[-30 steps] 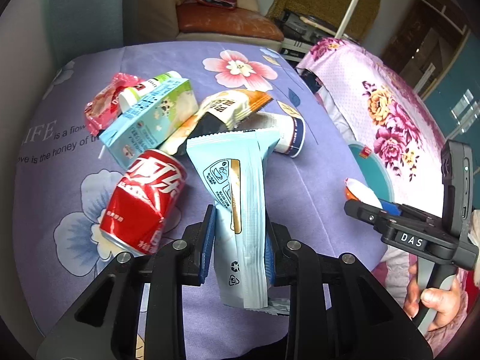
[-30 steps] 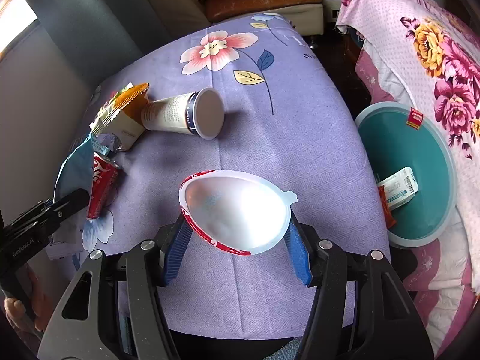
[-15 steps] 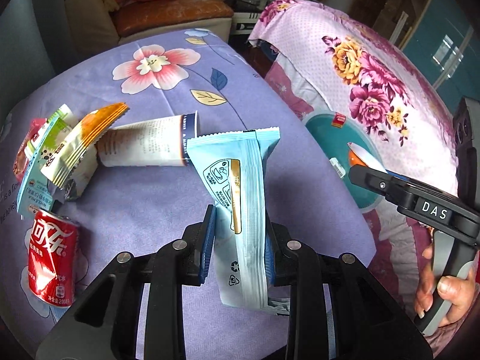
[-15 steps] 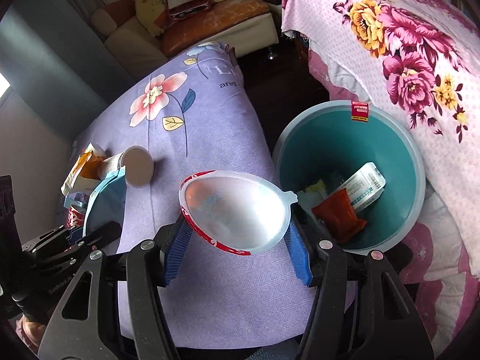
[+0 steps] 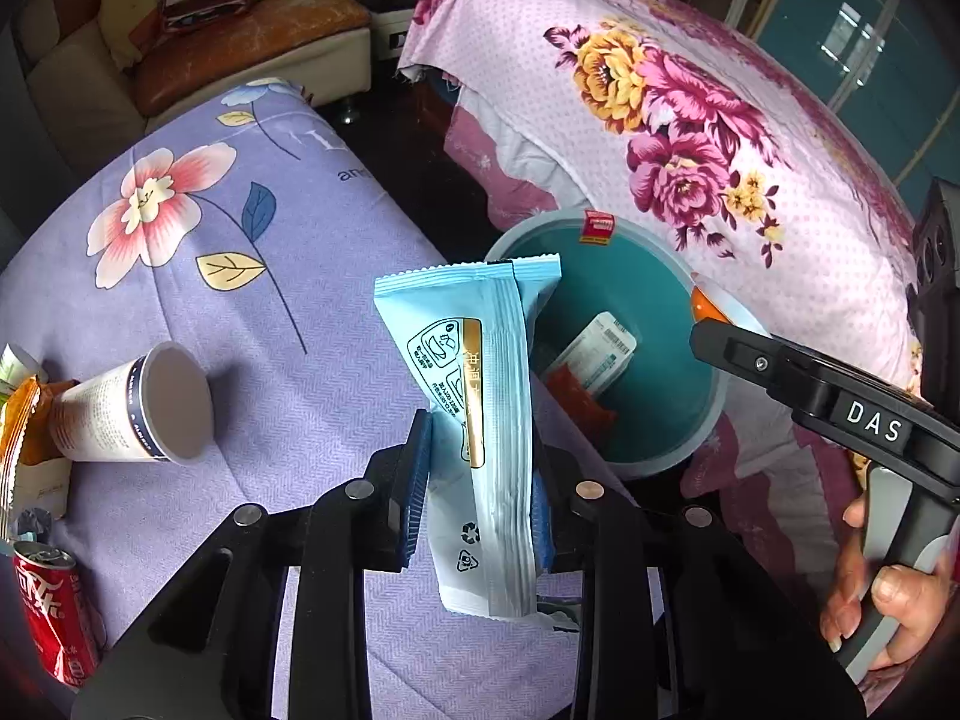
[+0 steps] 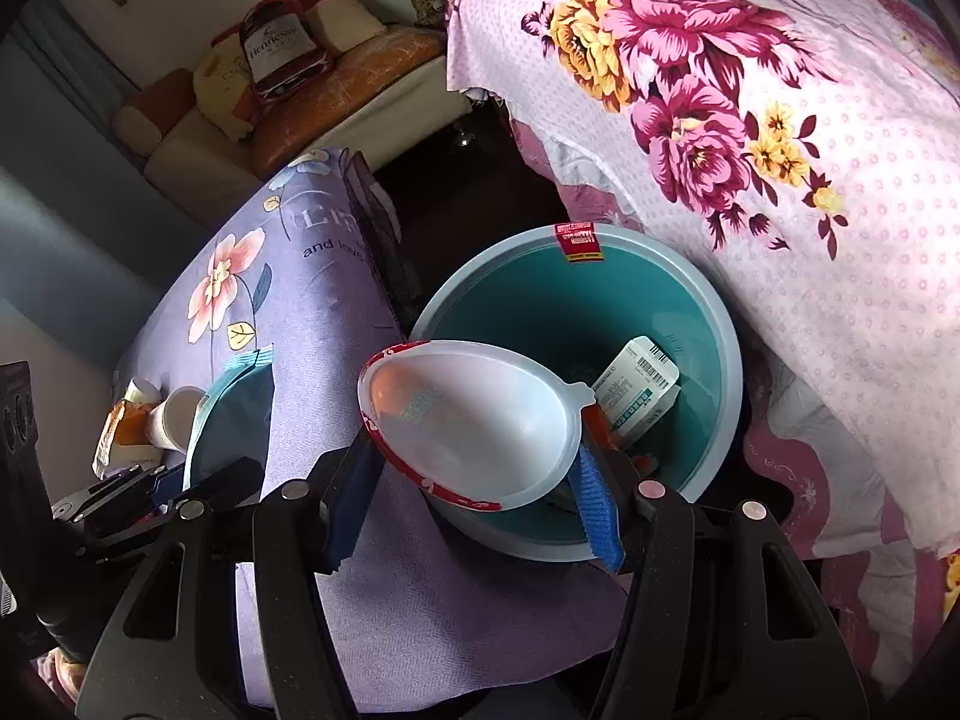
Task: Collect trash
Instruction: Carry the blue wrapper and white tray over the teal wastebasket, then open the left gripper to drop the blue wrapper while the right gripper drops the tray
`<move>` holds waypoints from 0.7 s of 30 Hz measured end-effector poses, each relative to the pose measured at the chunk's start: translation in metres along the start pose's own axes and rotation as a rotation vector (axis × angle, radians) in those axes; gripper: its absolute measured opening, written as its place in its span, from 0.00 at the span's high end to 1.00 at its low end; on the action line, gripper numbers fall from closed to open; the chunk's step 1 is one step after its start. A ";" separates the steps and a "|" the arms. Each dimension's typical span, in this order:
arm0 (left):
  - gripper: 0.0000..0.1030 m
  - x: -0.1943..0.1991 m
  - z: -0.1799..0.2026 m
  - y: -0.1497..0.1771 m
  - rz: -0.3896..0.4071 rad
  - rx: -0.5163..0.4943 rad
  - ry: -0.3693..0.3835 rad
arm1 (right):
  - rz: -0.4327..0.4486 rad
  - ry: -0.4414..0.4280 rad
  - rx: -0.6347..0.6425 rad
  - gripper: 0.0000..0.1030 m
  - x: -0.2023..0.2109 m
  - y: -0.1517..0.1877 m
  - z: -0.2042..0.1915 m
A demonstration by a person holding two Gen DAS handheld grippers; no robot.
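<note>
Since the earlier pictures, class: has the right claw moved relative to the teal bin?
Yes. The right claw, shut on the white tray, has swung from over the purple cloth to over the teal bin.

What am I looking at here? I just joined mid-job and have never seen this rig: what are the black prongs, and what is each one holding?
No robot arm: a person carries a handheld two-finger gripper in each hand, each with a fisheye camera looking along its fingers. The black prongs at the bottom of each picture are that gripper's own fingers.

In the left wrist view, the left gripper is clamped on a light blue snack wrapper. At the right edge you see the right gripper's handle in the person's hand.

In the right wrist view, the right gripper holds a white egg-shaped plastic tray over the teal bin, which already holds some packaging.

On the purple flowered cloth remain a paper cup on its side, an orange packet and a red soda can.
</note>
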State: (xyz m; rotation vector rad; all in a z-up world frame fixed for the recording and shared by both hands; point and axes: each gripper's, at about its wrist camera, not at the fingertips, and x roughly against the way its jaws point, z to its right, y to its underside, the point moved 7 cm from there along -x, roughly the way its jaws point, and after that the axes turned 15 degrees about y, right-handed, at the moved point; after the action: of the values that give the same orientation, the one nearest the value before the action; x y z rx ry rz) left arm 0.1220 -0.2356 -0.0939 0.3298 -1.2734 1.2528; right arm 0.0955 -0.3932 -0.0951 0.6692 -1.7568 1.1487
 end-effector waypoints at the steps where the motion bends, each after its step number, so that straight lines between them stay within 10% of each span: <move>1: 0.71 -0.005 0.005 -0.003 -0.005 -0.006 0.004 | 0.000 0.003 -0.008 0.45 0.000 -0.001 0.005; 14: 0.67 -0.042 0.036 -0.026 -0.044 -0.038 0.036 | -0.009 0.042 -0.072 0.45 -0.008 -0.011 0.047; 18: 0.55 -0.047 0.041 -0.030 -0.037 -0.052 0.037 | -0.011 0.050 -0.079 0.45 -0.011 -0.012 0.052; 21: 0.28 -0.050 0.040 -0.029 -0.037 -0.046 0.031 | -0.017 0.055 -0.077 0.45 -0.013 -0.011 0.053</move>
State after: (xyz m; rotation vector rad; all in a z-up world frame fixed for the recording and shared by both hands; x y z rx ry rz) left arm 0.1351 -0.3032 -0.1095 0.2987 -1.2627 1.1908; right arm 0.0897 -0.4464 -0.1107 0.5994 -1.7366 1.0728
